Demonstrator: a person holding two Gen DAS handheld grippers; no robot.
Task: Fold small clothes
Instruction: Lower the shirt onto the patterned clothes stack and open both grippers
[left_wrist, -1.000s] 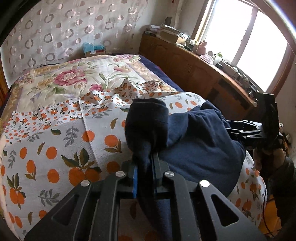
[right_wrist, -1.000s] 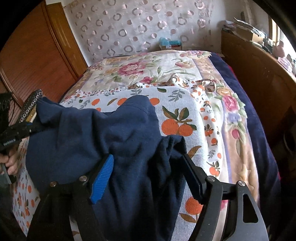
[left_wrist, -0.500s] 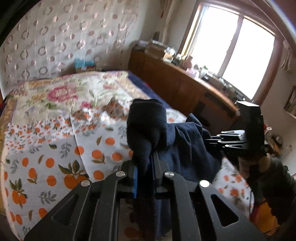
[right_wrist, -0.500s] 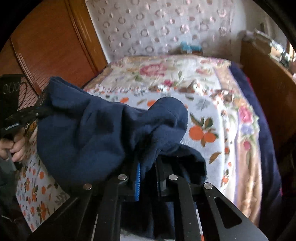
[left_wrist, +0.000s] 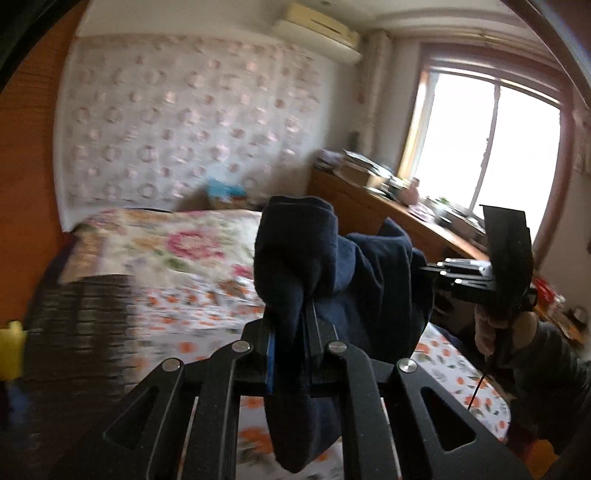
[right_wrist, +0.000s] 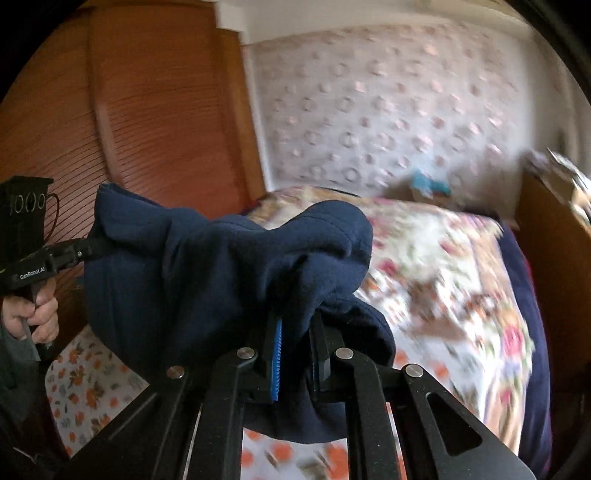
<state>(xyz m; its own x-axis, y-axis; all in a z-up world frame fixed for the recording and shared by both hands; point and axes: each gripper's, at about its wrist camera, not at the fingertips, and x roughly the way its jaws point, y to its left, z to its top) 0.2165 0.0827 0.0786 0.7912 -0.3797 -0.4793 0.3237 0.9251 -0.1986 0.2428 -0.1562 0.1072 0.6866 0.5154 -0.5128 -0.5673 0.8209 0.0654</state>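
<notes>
Left wrist view: the left tool (left_wrist: 290, 332) is pressed together on a bunched fold of the navy fleece garment (left_wrist: 384, 291), and cloth hangs down between its fingers. The same garment stretches right to the right tool (left_wrist: 430, 271), gripped by a hand (left_wrist: 495, 332) in a dark sleeve. A second ago the garment lay slumped on the orange-print bedspread (left_wrist: 454, 365); now it hangs clear above it, strung between the two tools, and the view has tipped up to show the window (left_wrist: 491, 155), the wall air conditioner (left_wrist: 317, 27) and the ring-patterned curtain (left_wrist: 192, 122). In the right wrist view the right tool (right_wrist: 297, 354), whose jaws stood wide around the cloth a second ago, is now closed, pinching a thick wad of the garment (right_wrist: 207, 280). The left tool (right_wrist: 83, 253) holds the far corner at left, before the wooden headboard (right_wrist: 155, 103). The floral quilt (right_wrist: 443, 280) is blurred.
</notes>
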